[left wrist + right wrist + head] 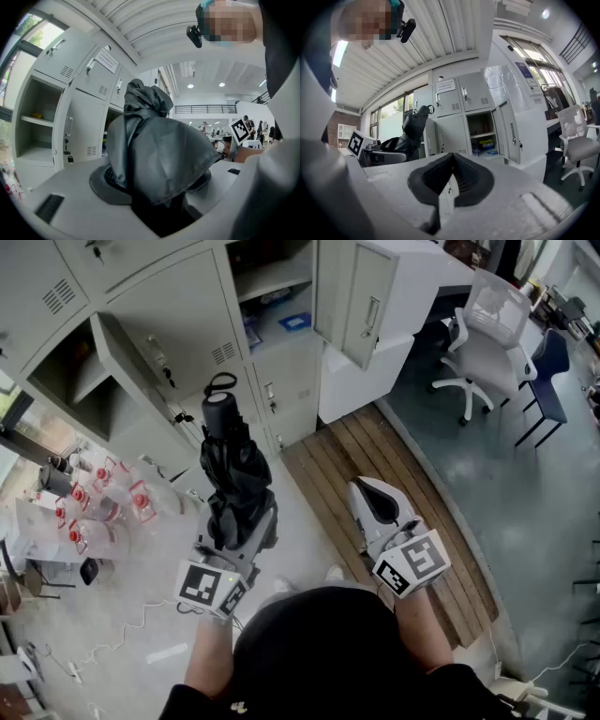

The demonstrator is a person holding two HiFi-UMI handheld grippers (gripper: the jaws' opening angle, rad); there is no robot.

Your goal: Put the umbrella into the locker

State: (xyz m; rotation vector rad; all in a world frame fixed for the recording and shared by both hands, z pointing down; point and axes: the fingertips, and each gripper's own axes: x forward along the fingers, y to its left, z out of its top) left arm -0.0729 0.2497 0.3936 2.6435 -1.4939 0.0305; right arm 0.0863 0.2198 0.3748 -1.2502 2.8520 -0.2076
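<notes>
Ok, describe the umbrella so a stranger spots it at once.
Find the grey lockers; before them the left gripper holds the umbrella upright. It is a folded black bundle, handle and strap loop on top, while the right gripper is empty.

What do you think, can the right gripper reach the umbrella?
Probably yes. The umbrella sticks out of the left gripper, just beside the right gripper, with nothing between them. Its shut jaws must open first.

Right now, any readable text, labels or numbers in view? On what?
No text can be read.
Paper notice on an upper locker door: print too small.
Poster on the white panel right of the lockers: blurred.
Square markers on the cubes: black-and-white patterns only, no letters.
</notes>
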